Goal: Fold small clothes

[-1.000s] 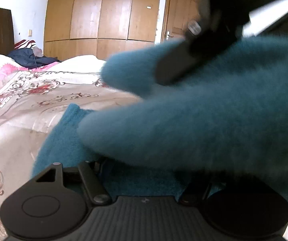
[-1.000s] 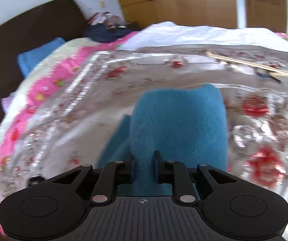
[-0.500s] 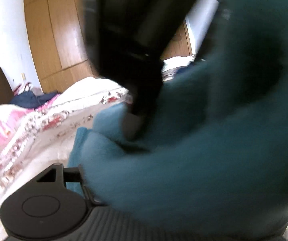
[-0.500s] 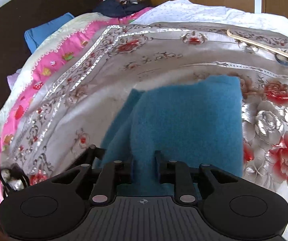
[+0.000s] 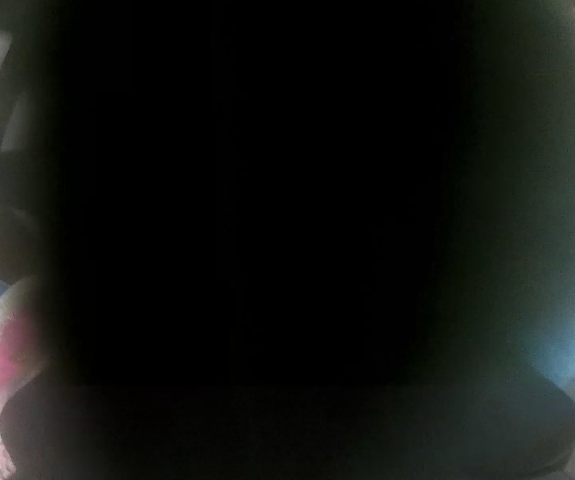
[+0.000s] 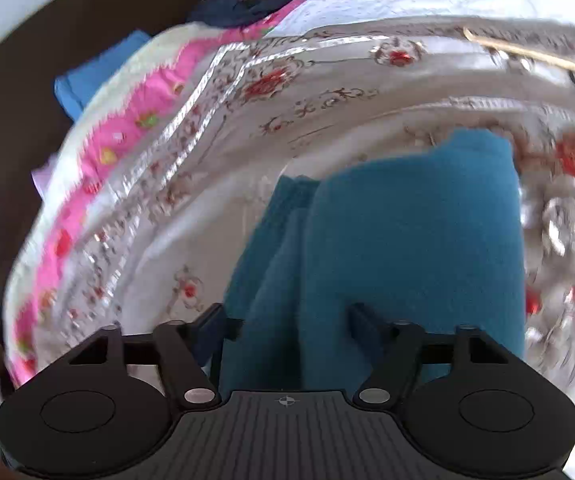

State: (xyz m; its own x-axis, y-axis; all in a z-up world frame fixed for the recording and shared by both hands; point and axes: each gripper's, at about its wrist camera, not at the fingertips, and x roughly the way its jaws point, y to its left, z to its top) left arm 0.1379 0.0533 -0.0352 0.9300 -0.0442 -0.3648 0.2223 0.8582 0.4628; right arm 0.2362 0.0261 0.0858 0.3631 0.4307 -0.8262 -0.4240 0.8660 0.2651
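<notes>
lying folded, fuzzy teal garment [image 6: 407, 232] on glossy floral bedspread [image 6: 247, 120], right claw [image 6: 287, 320] just spread

Right claw [image 6: 287, 320] jaws just opened off teal garment [image 6: 407, 240], left view blacked out

Garment [image 6: 407, 240] lies on bedspread [image 6: 215, 152]; clothes pile [image 6: 243, 4] behind.

**One view almost black, the other bright but blurred**

The left wrist view is nearly all dark; only soft, unfocused light shows at its edges. The right wrist view is bright daylight, with glare on the bedspread [image 6: 327, 92], motion blur and strong fisheye bending at the rim.
</notes>
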